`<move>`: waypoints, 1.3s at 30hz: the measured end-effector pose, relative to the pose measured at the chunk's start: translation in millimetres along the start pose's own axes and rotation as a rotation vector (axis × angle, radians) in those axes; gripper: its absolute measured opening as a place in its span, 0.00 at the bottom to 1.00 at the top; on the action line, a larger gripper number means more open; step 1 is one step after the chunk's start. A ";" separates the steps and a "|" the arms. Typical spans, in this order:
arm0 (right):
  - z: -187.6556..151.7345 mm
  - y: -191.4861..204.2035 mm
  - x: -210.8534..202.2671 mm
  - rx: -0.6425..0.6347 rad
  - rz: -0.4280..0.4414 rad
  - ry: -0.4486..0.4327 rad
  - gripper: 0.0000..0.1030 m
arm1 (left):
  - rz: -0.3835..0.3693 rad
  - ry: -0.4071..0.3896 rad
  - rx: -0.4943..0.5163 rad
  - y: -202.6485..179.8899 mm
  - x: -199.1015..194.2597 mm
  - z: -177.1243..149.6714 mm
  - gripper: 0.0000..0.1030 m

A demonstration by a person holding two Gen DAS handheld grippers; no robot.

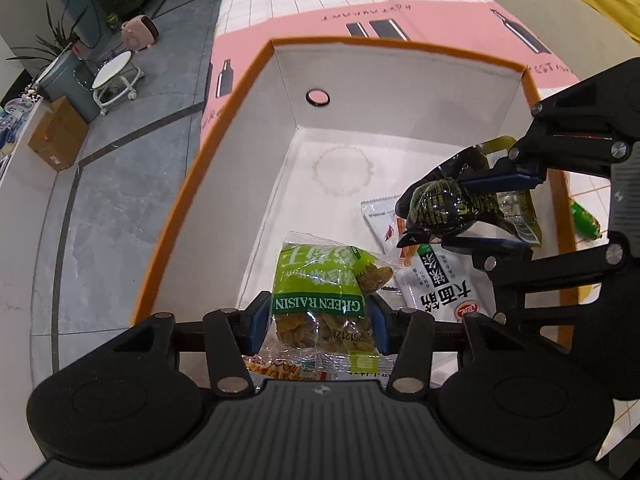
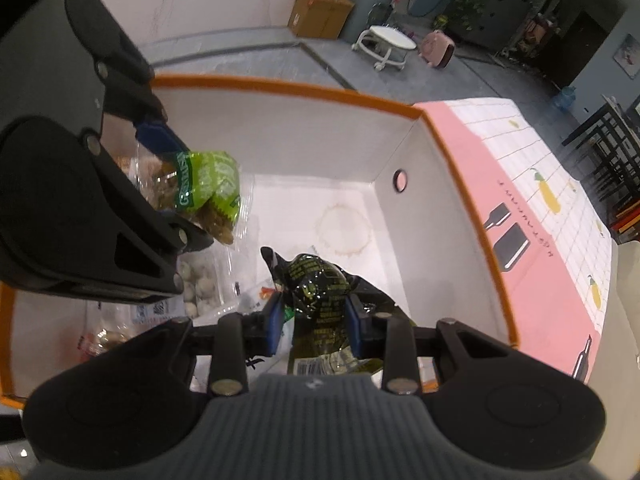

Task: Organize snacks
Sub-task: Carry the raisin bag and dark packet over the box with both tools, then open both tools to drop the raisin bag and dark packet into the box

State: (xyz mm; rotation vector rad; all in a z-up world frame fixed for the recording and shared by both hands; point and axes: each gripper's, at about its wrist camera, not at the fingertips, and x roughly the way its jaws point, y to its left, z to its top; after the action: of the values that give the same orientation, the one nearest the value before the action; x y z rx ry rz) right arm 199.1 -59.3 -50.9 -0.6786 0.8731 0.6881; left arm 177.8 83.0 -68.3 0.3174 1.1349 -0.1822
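- Step in hand, judged from the layout: dropping two snack packs into the orange-rimmed box (image 1: 400, 80), white inside, standing on a pink-and-white printed tablecloth (image 1: 420, 20).
- Left gripper (image 1: 318, 322) pinching a green raisin packet (image 1: 320, 300) between its blue pads, packet hanging over the near end of the box floor, not yet resting on it.
- Right gripper (image 2: 312, 320) clamped on a dark, glossy wrapped snack with yellow print (image 2: 320, 284), held inside the box above a white noodle-snack packet (image 1: 444, 280).
- Already lying in the box: that white packet, a smaller white sachet (image 1: 380, 216), a clear bag of pale round sweets (image 2: 200, 284) and an orange-printed pack (image 1: 276, 372) under the left tool.
- Far half of the floor bare apart from a faint ring stain (image 1: 344, 172); good room there for either item.
- Best handled by lowering each pack close to the floor before letting go, to avoid bouncing off the slick packets beneath.
- Worth keeping the two tools apart: both crowd the same near end, so releasing one at a time looks safer.
- Raisin packet soft and crinkly; likely to slump flat once freed, so opening wide and lifting straight up should keep film from snagging on a pad.
- One green-wrapped stick snack (image 1: 584, 220) lying outside the box on the cloth, probably next.
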 end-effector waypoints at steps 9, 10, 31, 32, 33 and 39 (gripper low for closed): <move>-1.6 6.6 21.9 -0.026 0.029 0.067 0.28 | 0.012 0.050 0.009 -1.4 17.7 -2.7 0.55; -2.1 7.2 23.0 -0.026 0.031 0.073 0.28 | 0.014 0.061 0.009 -2.0 19.9 -3.0 0.55; 0.3 -3.2 0.2 0.043 0.030 0.048 0.52 | 0.048 -0.005 -0.003 -3.2 -10.4 -3.1 0.77; -0.1 -3.8 -4.6 0.046 0.023 0.038 0.52 | 0.054 -0.016 -0.009 -4.2 -14.4 -3.0 0.77; -0.7 -4.7 -9.3 0.050 0.018 0.027 0.53 | 0.059 -0.027 -0.016 -5.0 -18.6 -3.1 0.77; -8.3 -13.5 -47.1 0.134 -0.014 -0.070 0.54 | 0.082 -0.123 -0.094 -7.1 -49.6 -5.2 0.77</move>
State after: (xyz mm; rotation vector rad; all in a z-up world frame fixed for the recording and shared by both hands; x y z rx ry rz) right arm 183.9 -85.5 -11.6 -0.5374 0.8412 0.6316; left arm 150.6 77.2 -26.3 0.2651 1.0037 -0.0751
